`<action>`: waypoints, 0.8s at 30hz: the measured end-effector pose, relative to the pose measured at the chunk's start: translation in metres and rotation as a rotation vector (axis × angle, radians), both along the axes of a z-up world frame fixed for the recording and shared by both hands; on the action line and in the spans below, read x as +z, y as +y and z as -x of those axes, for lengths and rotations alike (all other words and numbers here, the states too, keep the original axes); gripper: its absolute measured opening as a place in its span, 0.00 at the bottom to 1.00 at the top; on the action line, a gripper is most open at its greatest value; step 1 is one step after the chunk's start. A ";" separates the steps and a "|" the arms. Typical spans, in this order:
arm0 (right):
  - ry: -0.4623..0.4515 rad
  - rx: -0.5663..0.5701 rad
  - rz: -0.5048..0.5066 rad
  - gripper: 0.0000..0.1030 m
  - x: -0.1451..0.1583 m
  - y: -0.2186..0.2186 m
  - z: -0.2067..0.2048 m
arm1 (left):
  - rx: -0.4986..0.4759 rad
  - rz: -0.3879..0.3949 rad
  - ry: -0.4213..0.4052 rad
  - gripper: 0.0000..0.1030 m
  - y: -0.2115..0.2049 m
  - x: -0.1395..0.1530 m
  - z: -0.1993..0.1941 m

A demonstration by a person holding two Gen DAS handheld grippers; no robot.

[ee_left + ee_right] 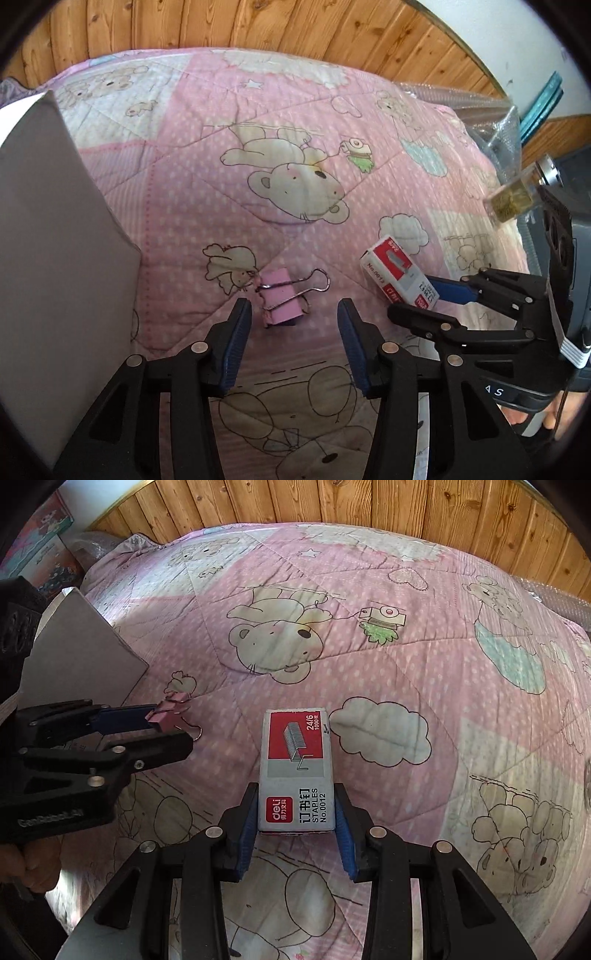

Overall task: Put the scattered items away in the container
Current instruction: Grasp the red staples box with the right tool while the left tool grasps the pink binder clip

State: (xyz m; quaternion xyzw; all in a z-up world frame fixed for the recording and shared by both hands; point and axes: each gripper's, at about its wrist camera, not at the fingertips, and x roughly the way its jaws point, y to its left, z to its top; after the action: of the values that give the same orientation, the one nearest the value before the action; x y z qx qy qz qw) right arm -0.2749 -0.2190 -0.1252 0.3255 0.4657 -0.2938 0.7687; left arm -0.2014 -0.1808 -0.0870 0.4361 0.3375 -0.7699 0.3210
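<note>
A pink binder clip (282, 297) lies on the pink bear quilt (258, 155), just ahead of my left gripper (294, 314), which is open with the clip between and slightly beyond its fingertips. My right gripper (295, 801) has its blue pads against both sides of a red and grey staples box (295, 768), which rests on the quilt. The box also shows in the left wrist view (400, 275) with the right gripper (432, 299) on it. A grey container wall (55, 236) stands at the left; it also shows in the right wrist view (79, 653). The left gripper (166, 727) and clip (168, 714) appear there too.
A small clear box of gold pins (511, 197) sits at the quilt's right edge. Bubble wrap (472, 107) and a wooden wall (332, 502) lie behind the bed. Colourful boxes (40, 542) stand at the far left.
</note>
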 end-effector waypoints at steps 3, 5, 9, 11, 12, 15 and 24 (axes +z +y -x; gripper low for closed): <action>-0.005 0.015 0.002 0.38 0.002 -0.002 0.003 | -0.037 0.053 -0.048 0.50 0.005 -0.006 0.008; -0.011 0.025 0.002 0.38 0.003 -0.002 0.003 | -0.073 0.079 -0.100 0.50 0.008 -0.014 0.017; -0.002 0.054 0.015 0.38 0.001 0.000 0.000 | -0.081 0.037 -0.072 0.51 0.010 -0.012 0.018; 0.007 0.065 0.022 0.38 -0.001 0.000 0.000 | -0.089 -0.085 0.035 0.51 0.009 -0.011 0.016; 0.008 0.064 0.024 0.38 -0.001 0.000 0.002 | -0.099 -0.105 0.045 0.51 0.011 -0.010 0.017; 0.001 0.048 0.026 0.38 0.000 -0.005 0.011 | -0.125 0.024 -0.058 0.51 0.023 -0.005 0.025; -0.007 0.048 0.024 0.38 -0.001 -0.008 0.017 | -0.192 0.207 -0.137 0.54 0.038 -0.022 0.050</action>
State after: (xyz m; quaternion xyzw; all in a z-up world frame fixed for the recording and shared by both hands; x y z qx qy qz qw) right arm -0.2920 -0.2270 -0.1261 0.3060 0.4671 -0.2798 0.7810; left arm -0.2515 -0.1426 -0.1087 0.4826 0.1904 -0.7961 0.3115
